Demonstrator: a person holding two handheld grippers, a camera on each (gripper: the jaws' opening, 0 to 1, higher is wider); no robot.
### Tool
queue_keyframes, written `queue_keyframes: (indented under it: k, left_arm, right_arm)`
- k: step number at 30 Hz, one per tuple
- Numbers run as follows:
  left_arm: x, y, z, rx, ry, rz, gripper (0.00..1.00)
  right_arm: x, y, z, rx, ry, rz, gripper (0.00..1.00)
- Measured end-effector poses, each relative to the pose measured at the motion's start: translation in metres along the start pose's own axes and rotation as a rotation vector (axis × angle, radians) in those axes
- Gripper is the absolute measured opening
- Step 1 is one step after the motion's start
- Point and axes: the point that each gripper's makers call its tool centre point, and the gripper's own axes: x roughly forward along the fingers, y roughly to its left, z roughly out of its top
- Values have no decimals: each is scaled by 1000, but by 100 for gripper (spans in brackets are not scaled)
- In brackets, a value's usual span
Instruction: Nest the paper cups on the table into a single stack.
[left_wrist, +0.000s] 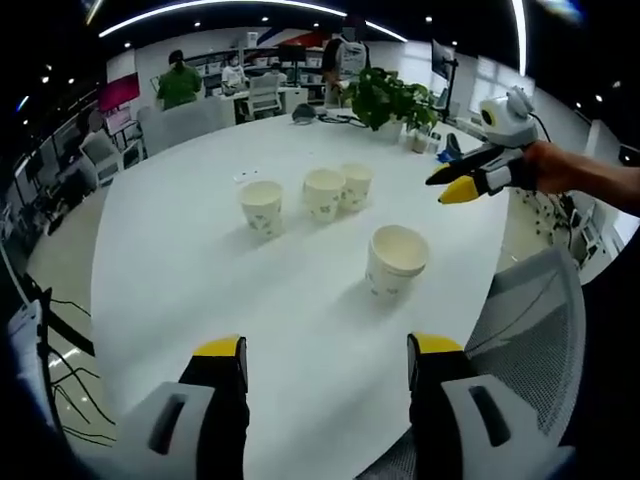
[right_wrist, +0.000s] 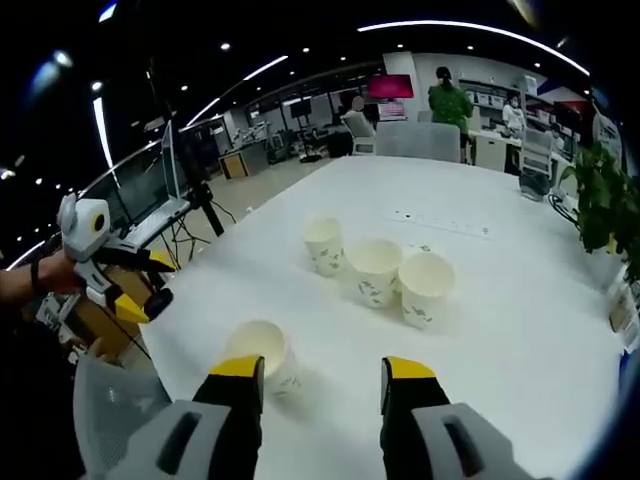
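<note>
I see bright ceiling strip lights, mild glare on the white desk (left_wrist: 200, 300), soft shadows, heavy fisheye bending at edges.

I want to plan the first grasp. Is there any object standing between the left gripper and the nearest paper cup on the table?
Nothing visible does. Between the left gripper and the nearest paper cup lies only bare white table. The other three cups stand farther back, beyond it.
</note>
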Motion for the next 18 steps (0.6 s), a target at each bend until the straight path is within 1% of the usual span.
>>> queue_keyframes:
  k: [4, 8, 11, 13, 14, 16, 18]
  left_arm:
    - [0, -8, -5, 5, 5, -4, 64]
    - [1, -11, -9, 0, 1, -9, 64]
    - [0, -15, -10, -1, 2, -14, 63]
    - [-1, -16, -11, 0, 0, -14, 63]
    - [-1, -17, -11, -3, -2, -13, 63]
    - [-2, -16, -10, -9, -5, -11, 63]
    - [-3, -16, -10, -13, -8, -6, 63]
  right_arm:
    - [3, 0, 5, -3, -5, -7, 45]
    - [13, -7, 16, -22, 4, -17, 45]
    - [19, -12, 23, -55, 18, -22, 44]
    - [27, -21, 29, -100, 48, -31, 44]
    - [31, -25, 35, -121, 45, -37, 44]
    - [37, -28, 41, -127, 40, -34, 43]
    - [45, -32, 44, -135, 56, -38, 43]
